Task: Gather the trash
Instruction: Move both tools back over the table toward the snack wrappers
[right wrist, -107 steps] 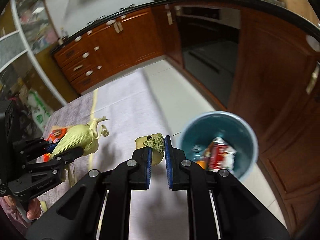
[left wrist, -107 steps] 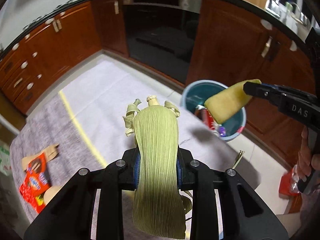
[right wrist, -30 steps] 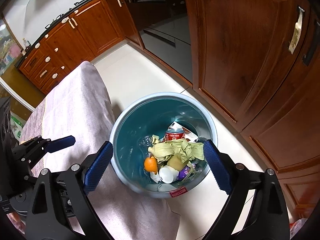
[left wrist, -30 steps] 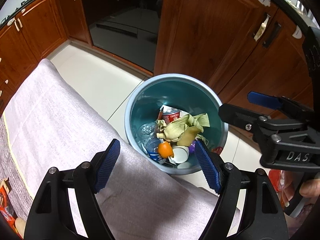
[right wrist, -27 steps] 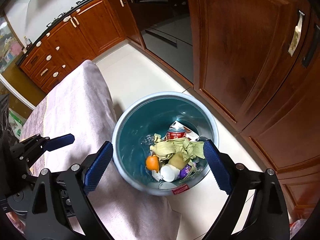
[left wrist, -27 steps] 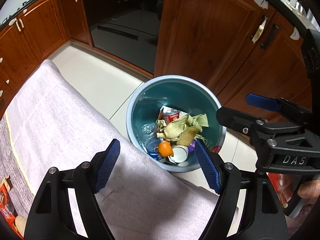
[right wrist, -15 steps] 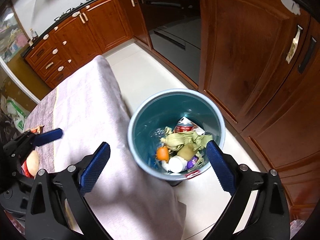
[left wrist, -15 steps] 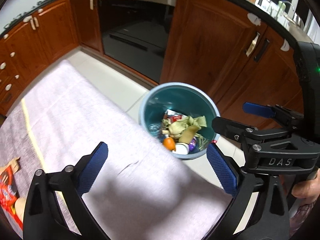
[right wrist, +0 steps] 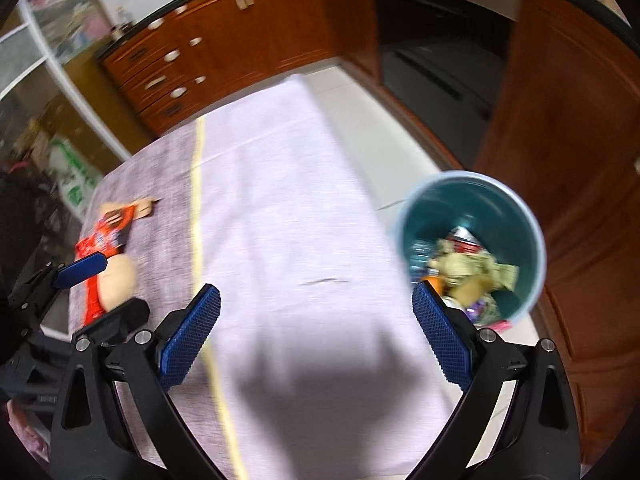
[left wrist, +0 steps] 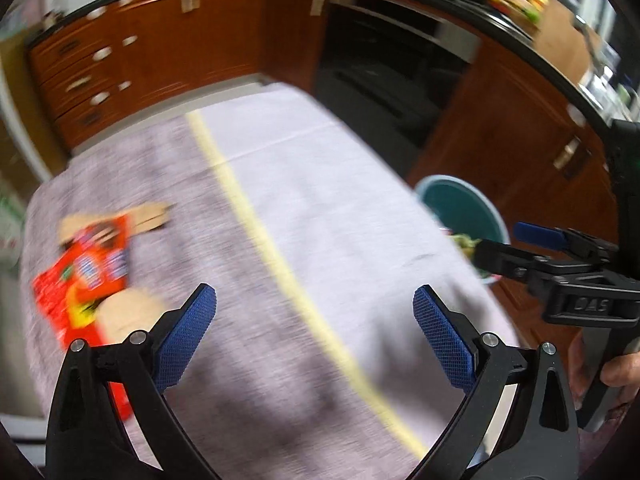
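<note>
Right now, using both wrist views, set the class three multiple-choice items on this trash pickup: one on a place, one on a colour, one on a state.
1. Where is the red wrapper?
A. in the bin
B. on the cloth's left part
C. on the floor

2. What colour is the bin inside?
A. teal
B. white
C. red

3. How is the left gripper?
A. shut on a husk
B. open, empty
C. shut, empty

Answers: 1 B, it lies left of the yellow stripe. 2 A, its inner wall shows teal. 3 B, its jaws stand wide apart with nothing between.
</note>
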A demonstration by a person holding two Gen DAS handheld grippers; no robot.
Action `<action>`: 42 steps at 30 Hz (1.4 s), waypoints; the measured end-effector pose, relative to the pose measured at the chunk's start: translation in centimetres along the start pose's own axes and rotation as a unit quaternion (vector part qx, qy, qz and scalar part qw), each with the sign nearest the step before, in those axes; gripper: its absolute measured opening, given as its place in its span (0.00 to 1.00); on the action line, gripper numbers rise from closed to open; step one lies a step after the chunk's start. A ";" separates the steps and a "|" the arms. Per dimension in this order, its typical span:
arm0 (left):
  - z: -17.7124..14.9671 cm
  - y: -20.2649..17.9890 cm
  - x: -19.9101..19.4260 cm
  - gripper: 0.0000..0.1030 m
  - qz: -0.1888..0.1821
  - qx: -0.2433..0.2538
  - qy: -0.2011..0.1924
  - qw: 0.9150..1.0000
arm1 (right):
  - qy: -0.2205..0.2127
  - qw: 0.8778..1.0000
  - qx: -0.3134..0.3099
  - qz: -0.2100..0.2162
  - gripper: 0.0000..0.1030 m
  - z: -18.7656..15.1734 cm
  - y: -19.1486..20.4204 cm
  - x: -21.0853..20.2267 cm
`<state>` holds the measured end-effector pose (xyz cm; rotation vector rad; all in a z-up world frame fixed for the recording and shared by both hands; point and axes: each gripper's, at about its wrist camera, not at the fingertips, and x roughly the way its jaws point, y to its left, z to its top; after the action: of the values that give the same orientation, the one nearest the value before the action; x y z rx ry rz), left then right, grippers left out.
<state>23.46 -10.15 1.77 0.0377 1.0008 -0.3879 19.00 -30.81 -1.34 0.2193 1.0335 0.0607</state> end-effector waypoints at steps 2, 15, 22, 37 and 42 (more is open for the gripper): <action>-0.8 2.5 -0.6 0.96 0.019 -0.018 -0.002 1.000 | 0.006 1.000 -0.018 0.008 0.90 0.2 2.5 0.6; -5.7 17.6 -1.9 0.96 0.085 -0.137 0.004 0.987 | 0.049 0.992 -0.109 0.036 0.90 1.4 16.0 5.7; -6.4 20.7 -0.1 0.96 0.075 -0.168 0.018 0.983 | 0.073 0.987 -0.137 0.044 0.90 1.9 20.2 8.9; -5.7 23.3 3.2 0.96 0.050 -0.193 0.030 0.979 | 0.095 0.984 -0.148 0.041 0.90 3.3 23.7 13.1; -7.2 24.6 2.6 0.96 0.057 -0.195 0.032 0.979 | 0.100 0.981 -0.159 0.052 0.90 3.5 25.7 14.3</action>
<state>27.04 13.43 -7.87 -0.2462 1.1181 -0.0812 30.65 -4.11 -6.31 -0.0248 1.1947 0.3468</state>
